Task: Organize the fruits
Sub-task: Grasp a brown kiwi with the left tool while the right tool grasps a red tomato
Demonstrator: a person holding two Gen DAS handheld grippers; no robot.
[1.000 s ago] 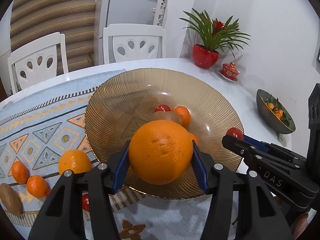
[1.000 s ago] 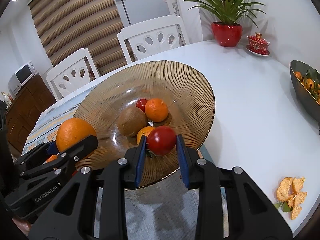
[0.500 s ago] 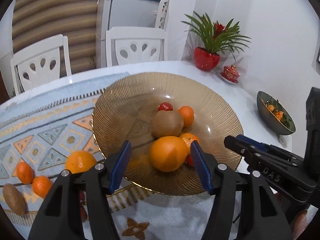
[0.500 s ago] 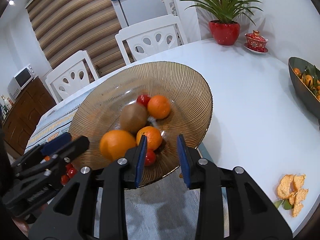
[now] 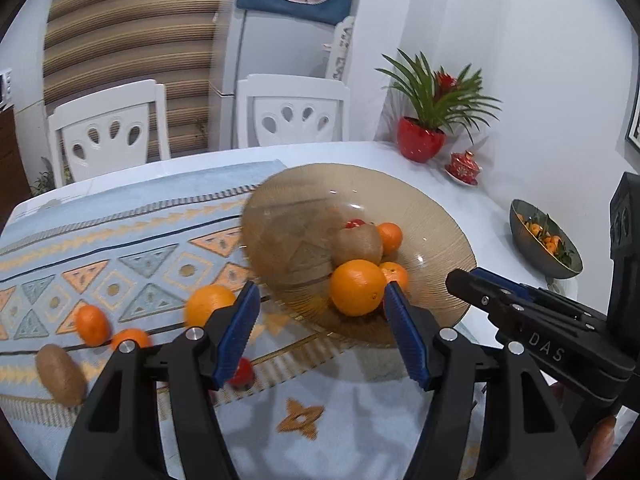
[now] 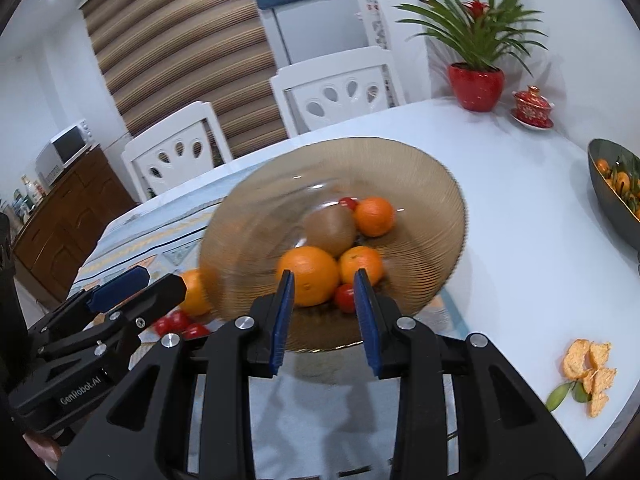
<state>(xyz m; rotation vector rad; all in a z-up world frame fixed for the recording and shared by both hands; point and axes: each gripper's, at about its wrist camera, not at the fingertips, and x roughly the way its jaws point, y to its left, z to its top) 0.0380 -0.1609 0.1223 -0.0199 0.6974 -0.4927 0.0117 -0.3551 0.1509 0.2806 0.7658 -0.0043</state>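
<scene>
Fruit sits in the brown glass bowl (image 5: 432,216): a big orange (image 5: 357,287), two small oranges, a kiwi (image 5: 357,243) and little red tomatoes; the left gripper (image 5: 320,320) holds nothing and its jaws are opening in front of the big orange; the right gripper (image 6: 323,312) is empty too, its blue pads (image 6: 366,320) close together, not touching any fruit; more oranges, a kiwi and tomatoes lie on the patterned cloth (image 5: 120,256) left of the bowl.
</scene>
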